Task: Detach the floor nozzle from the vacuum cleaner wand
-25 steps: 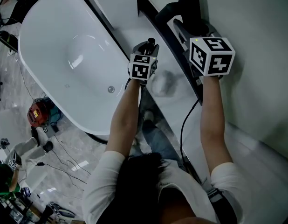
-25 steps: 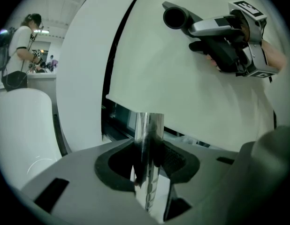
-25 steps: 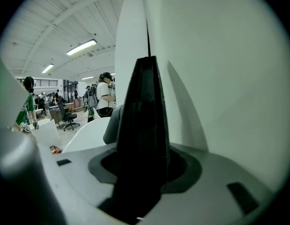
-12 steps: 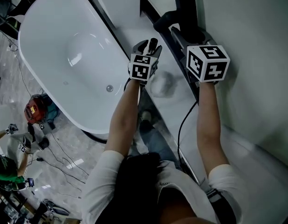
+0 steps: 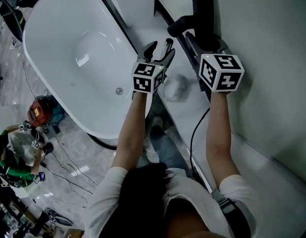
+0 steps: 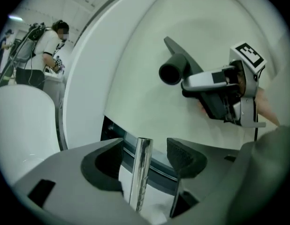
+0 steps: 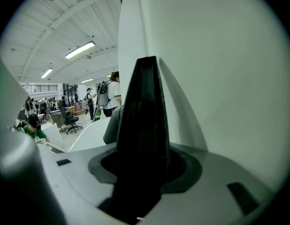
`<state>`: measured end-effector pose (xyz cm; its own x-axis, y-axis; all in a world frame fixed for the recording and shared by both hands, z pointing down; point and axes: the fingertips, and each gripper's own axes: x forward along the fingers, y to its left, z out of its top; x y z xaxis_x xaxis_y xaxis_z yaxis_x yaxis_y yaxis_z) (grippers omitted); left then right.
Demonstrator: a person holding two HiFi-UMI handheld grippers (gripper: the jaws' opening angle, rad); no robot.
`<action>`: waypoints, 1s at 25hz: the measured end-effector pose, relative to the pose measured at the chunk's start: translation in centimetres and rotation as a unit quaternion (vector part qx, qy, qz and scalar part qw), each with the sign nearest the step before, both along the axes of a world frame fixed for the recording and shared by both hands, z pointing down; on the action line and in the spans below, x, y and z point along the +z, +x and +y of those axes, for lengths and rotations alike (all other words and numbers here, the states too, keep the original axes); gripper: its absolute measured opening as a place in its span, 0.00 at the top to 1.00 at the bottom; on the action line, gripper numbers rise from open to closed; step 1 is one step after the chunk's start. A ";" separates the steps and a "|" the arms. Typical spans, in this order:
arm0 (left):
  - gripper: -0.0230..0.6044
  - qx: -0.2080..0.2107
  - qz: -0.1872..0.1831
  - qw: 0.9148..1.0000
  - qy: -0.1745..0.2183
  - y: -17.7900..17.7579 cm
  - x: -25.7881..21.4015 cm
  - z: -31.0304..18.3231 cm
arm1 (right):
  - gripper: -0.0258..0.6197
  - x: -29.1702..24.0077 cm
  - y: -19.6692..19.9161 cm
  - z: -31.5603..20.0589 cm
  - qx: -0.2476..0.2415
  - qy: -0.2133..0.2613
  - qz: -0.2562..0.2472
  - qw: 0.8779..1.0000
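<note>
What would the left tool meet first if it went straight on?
The chrome wand, standing between its jaws, which have just been opening; beyond it probably the white surface, depth unclear.

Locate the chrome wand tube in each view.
Head view: chrome wand tube upper centre, between the left gripper's jaws, which have just been opening.
Left gripper view: bottom centre, between the parted jaws.
Right gripper view: not in it.
Shared landmark: the black nozzle, visible in all three.
</note>
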<state>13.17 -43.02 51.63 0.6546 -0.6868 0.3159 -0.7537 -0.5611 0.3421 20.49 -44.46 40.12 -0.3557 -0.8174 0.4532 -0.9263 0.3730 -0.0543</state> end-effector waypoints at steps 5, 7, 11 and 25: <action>0.53 -0.030 0.024 0.999 0.009 -2.5 -2.6 0.8 | 0.63 0.6 -0.1 0.4 0.014 -0.007 0.007 1.000; 0.53 -0.037 0.023 0.999 0.008 -3.1 -2.8 1.3 | 0.63 0.8 0.2 0.8 0.021 -0.008 0.013 1.000; 0.53 -0.052 0.037 0.998 0.003 -4.7 -3.4 3.0 | 0.63 1.2 0.2 2.5 0.038 -0.007 -0.005 0.999; 0.53 -0.092 0.055 0.993 0.041 -9.4 -10.0 10.4 | 0.63 0.3 -1.3 11.4 0.104 0.025 -0.069 0.992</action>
<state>3.74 -32.65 41.66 0.5423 -0.8189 0.1881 -0.8074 -0.4460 0.3862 19.18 -33.07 40.44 -0.2333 -0.8998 0.3687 -0.9683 0.1803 -0.1727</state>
